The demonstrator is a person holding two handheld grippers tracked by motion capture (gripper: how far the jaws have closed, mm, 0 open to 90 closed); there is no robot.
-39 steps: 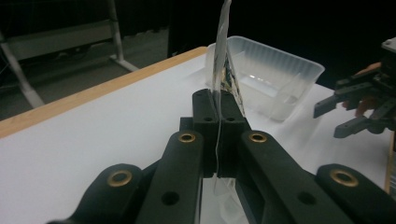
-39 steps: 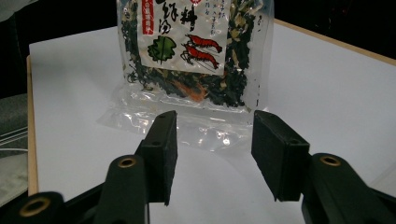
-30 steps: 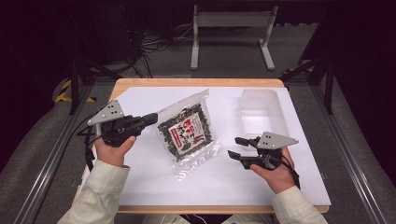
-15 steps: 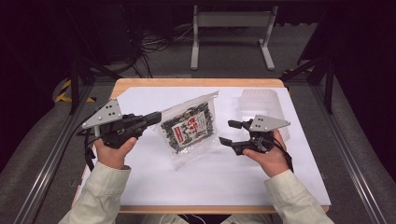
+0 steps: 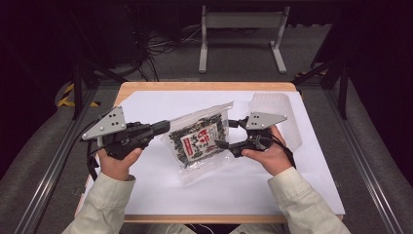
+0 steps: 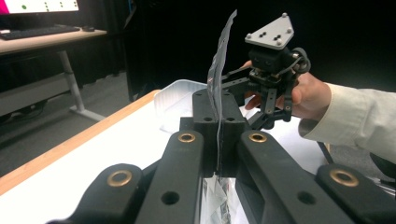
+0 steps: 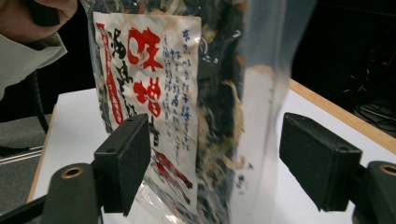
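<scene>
High view: left claw (image 5: 163, 127) is gripping the seaweed bag (image 5: 197, 141) (lifted); right claw (image 5: 228, 134), just spreading, is straddling it, ungripped.

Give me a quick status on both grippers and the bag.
Left gripper shut on seaweed bag edge, holding it up. Right gripper jaws just opened, bag between them, not clamped. Clear tub behind, not obstructing.

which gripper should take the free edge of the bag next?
Right, probably. The right gripper has just opened, its fingers straddling the clear plastic bag of dried seaweed. The left gripper is shut on the opposite edge, holding it up.
</scene>
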